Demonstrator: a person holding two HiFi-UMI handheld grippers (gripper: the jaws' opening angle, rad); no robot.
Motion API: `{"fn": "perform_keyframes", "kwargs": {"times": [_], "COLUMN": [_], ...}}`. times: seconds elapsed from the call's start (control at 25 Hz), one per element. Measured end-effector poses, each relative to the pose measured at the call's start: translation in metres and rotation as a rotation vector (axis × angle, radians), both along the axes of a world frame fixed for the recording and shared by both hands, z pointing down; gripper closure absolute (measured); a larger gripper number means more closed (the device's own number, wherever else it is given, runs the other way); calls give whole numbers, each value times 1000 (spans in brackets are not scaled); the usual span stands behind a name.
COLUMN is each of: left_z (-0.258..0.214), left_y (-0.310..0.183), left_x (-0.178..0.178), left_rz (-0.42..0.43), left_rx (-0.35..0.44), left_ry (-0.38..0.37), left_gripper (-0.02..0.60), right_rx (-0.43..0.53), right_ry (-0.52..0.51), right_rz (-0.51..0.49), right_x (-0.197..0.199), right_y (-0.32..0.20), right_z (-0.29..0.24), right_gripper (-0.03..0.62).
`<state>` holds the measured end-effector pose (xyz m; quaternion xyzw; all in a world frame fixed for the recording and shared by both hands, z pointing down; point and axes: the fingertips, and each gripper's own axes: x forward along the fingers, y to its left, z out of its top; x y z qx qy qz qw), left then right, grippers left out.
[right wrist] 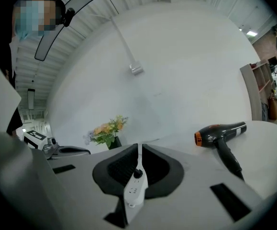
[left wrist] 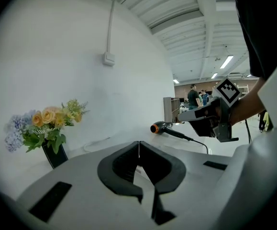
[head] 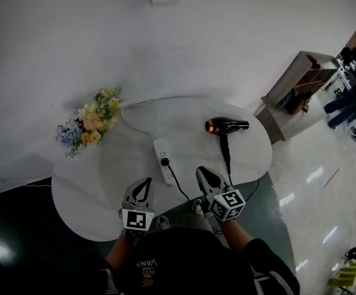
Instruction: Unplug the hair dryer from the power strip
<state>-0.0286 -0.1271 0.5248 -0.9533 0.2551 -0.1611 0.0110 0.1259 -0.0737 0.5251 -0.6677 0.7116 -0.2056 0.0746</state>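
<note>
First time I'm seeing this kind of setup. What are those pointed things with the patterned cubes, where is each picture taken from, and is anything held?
There is no robot: a person holds a two-jaw tool in each hand, and the marker cubes belong to them. The head view looks down from the person's head; the left tool and right tool show at the near edge of the white table. The other two views ride on each tool and look along its jaws. On the table are a white power strip with a black plug in it, a black hair dryer and a vase of flowers. Both tools have their jaws together and hold nothing.
</note>
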Motion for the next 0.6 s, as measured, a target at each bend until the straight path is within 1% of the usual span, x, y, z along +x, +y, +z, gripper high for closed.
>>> {"fn": "perform_keyframes", "kwargs": {"times": [0.12,0.24,0.36,0.48,0.6], "left_z": [6,12,26,43,56], "left_y": [-1,0,3,9,16], "left_x": [3,8,13,20,30], "left_rz": [-34,-78,-109,-113,-100], "left_rx": [17,31,38,41,50], "left_ry": [-21,-41,-91,-147,-173], "left_gripper": [563,561,561,561,561], "right_rx": [-7,-9,-35,-55,-63], "right_ry": [46,63,72,87,99], "right_rz": [-68,-163,-245,-316,-391], "right_x": [3,5,8,9,6], "right_y": [-11,-24,-34,-44,-53], "right_z": [5,9,20,31,39], "right_gripper": [548,547,546,546,546]}}
